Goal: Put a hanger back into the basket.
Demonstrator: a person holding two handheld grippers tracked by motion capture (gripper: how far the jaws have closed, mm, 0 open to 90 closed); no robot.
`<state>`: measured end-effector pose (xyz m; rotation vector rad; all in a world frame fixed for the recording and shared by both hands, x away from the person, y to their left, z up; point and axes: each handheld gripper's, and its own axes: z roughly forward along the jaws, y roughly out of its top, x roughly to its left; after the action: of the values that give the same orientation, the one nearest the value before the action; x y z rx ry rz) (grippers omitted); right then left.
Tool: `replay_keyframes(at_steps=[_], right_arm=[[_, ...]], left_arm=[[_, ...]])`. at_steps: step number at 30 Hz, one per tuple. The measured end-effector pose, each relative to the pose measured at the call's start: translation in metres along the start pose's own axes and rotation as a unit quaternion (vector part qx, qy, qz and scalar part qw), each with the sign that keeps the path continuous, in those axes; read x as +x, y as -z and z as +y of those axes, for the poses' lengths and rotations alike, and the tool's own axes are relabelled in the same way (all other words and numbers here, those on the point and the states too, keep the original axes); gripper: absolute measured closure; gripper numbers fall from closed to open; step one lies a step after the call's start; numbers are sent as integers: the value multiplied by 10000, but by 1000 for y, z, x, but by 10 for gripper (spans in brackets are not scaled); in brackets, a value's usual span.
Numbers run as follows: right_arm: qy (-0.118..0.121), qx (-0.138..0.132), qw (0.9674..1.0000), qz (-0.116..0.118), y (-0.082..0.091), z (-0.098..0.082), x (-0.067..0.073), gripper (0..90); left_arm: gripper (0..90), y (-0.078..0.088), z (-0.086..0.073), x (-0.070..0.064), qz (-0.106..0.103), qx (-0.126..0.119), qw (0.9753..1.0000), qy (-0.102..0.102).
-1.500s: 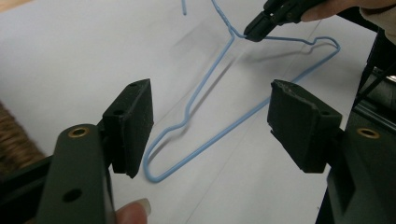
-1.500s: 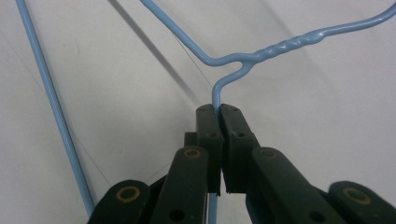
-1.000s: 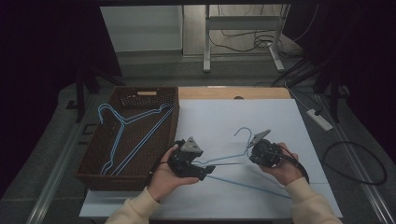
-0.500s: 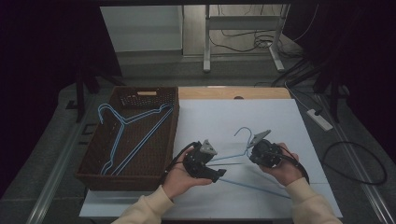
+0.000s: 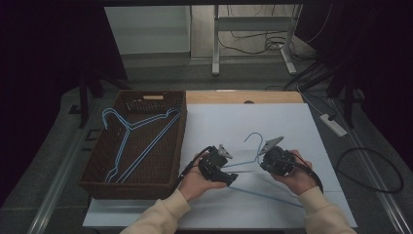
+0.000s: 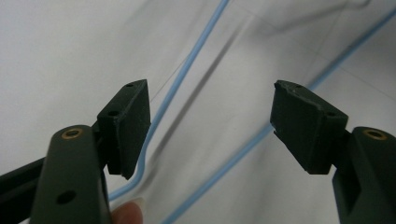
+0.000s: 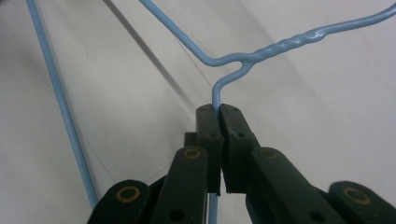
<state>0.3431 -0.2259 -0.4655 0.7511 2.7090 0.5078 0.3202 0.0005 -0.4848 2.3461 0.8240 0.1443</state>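
A light blue wire hanger [image 5: 253,165] lies on the white sheet [image 5: 292,126] that covers the counter, near the front edge, with its hook pointing toward the far edge. The right gripper [image 7: 219,116] has its jaws pressed together on the wire just below the twisted neck, so the hanger is pinched there. The left gripper [image 6: 210,121] hovers over one shoulder of the same hanger with its jaws spread wide; one arm of the wire passes just beside the left jaw and another crosses under the gap, neither one held. At the left side of the counter stands a brown woven basket [image 5: 97,170], and two more blue hangers [image 5: 136,141] lie inside it.
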Motion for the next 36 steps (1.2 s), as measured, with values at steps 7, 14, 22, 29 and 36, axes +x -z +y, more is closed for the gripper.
replay_keyframes(at_steps=[7,14,22,29,36], right_arm=[[14,-26,10000,-11,1,0,1,876],[36,-74,10000,-12,3,0,1,876],[71,-156,9999,6,5,0,1,876],[89,-198,9998,-22,5,0,1,874],[-51,-508,9986,-156,11,-3,-4,844]], left_arm=[[314,-17,3,9,-32,88,10000,-12],[415,-26,5,15,-78,138,9998,-103],[649,-31,5,19,-91,201,9993,-311],[778,-27,5,17,61,204,9979,-605],[856,-17,7,2,28,243,9951,-955]])
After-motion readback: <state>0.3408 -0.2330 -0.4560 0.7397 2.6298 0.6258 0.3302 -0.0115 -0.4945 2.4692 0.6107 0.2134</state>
